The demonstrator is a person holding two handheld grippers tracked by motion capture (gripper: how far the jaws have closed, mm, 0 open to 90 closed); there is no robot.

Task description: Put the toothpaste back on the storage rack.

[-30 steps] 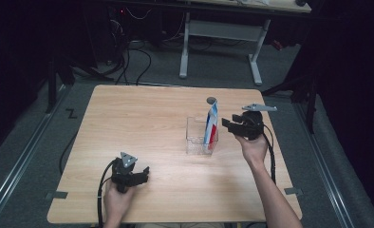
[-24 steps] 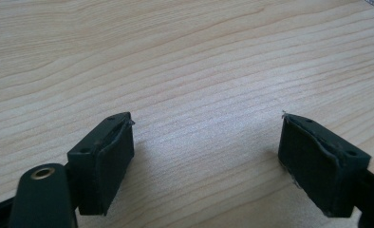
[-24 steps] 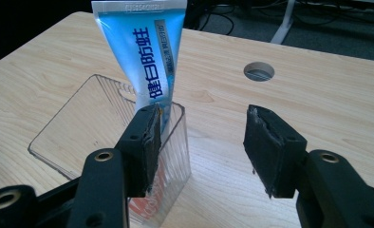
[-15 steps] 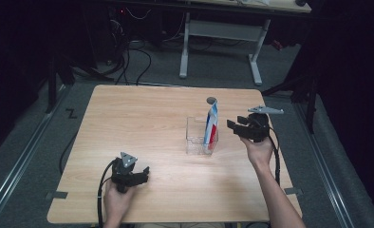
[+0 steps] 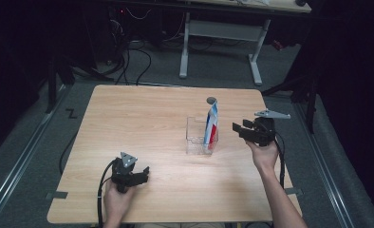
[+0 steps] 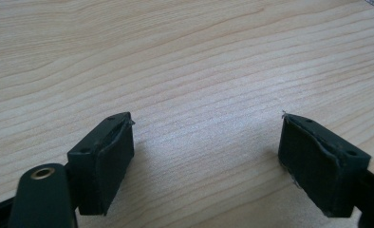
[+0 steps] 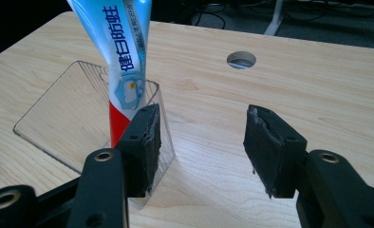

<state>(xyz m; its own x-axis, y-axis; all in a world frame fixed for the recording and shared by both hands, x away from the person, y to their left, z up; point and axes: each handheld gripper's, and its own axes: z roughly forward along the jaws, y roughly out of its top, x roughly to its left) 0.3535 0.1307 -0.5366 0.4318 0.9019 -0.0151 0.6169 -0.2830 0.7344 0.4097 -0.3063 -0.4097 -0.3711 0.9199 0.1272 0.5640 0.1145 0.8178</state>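
Note:
A blue, white and red toothpaste tube point(image 5: 212, 122) point(image 7: 126, 57) stands upright in a clear plastic holder point(image 5: 195, 136) point(image 7: 57, 114) near the middle right of the wooden table. My right gripper point(image 5: 237, 129) point(image 7: 201, 145) hovers just right of the holder, jaws open and pointed toward it, nothing between the pads. My left gripper point(image 5: 144, 174) point(image 6: 206, 161) rests low over the front left of the table, jaws wide open over bare wood.
A round cable hole point(image 5: 211, 100) point(image 7: 241, 60) lies in the table behind the holder. The wooden table point(image 5: 142, 123) has bare wood to the left and front. A desk frame point(image 5: 220, 33) and cables stand on the floor beyond the far edge.
My right gripper has drawn back to the right, away from the toothpaste tube and holder, with its jaws open. The left gripper has stayed where it was.

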